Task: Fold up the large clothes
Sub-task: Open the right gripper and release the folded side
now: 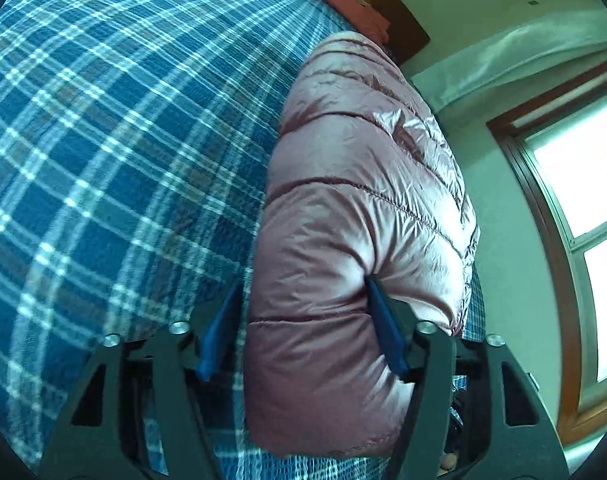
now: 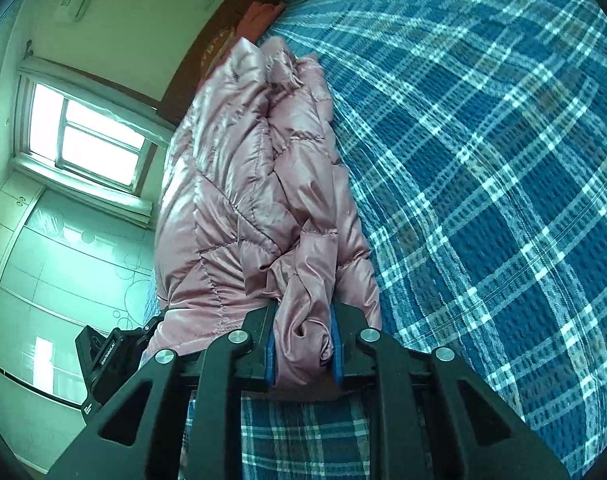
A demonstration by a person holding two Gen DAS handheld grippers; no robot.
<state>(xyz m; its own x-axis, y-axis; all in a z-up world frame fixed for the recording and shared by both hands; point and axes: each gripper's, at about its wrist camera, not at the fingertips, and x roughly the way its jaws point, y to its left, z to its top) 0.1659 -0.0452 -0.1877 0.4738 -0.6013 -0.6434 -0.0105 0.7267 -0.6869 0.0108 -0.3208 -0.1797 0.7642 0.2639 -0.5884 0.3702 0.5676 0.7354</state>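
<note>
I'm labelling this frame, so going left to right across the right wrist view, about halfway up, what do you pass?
Window → pink puffer jacket → blue plaid bedcover.

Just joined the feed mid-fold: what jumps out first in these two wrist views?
A shiny pink puffer jacket, bundled lengthwise, lies on a blue plaid bedspread. The right gripper is clamped on a bunched fold at its near end. The left gripper straddles its other end, one finger denting the padding.
</note>
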